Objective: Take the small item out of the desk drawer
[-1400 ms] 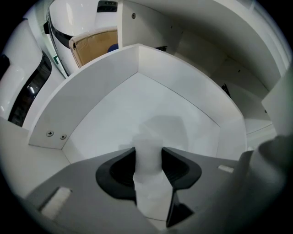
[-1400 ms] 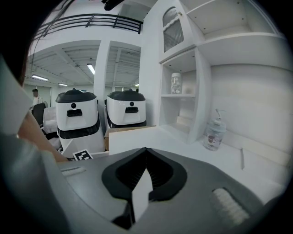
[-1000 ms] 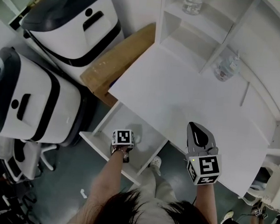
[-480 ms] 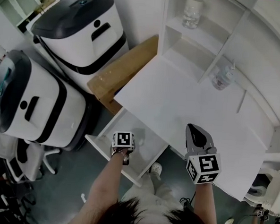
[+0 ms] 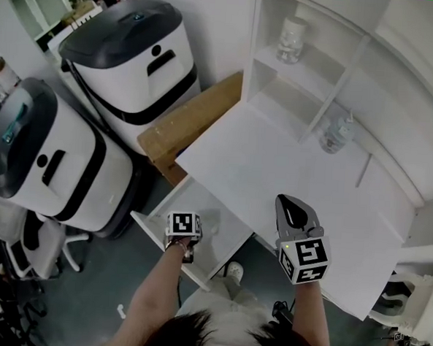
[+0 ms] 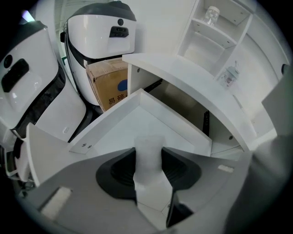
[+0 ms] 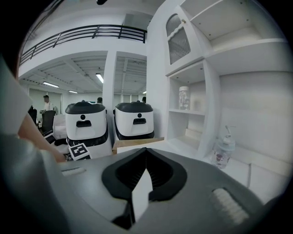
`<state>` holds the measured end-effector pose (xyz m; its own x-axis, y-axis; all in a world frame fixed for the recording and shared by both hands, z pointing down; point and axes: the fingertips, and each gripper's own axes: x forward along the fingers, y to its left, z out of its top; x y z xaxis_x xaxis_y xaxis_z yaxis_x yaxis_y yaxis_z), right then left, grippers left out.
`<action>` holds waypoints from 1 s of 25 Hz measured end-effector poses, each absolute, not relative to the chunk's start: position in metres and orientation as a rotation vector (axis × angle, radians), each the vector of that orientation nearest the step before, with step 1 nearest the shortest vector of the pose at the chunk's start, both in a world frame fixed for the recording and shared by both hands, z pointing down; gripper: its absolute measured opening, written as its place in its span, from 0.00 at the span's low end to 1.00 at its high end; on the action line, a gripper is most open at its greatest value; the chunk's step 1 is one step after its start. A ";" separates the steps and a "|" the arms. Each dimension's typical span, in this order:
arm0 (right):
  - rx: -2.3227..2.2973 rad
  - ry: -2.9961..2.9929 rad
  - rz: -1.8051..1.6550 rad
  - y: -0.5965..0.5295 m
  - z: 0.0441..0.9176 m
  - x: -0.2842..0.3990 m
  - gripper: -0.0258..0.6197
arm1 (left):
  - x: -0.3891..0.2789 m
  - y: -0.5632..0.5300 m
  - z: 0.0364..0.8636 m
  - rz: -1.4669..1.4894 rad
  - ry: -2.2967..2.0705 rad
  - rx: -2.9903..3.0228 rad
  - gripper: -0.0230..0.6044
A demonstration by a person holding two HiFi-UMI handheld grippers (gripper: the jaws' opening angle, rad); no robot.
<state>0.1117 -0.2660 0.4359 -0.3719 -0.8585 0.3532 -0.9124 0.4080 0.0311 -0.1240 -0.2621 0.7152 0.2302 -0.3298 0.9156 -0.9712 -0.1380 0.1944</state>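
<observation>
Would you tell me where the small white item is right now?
In the left gripper view, the small white item sits clamped between the left gripper's fingers, above the open drawer pulled out from under the desk.

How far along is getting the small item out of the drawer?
Done: the desk drawer stands open. In hand: the left gripper is shut on a small white item, held above the drawer floor. Left: carry it clear, probably onto the desk top. The right gripper is shut and empty.
</observation>
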 end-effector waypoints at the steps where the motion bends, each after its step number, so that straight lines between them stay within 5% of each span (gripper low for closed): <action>1: 1.534 -2.361 0.235 -0.267 0.433 0.111 0.04 | -0.123 -0.261 0.712 0.924 -1.242 1.638 0.32; 25: 1.583 -2.454 0.062 -0.262 0.372 0.094 0.04 | -0.127 -0.265 0.604 0.720 -1.380 1.871 0.32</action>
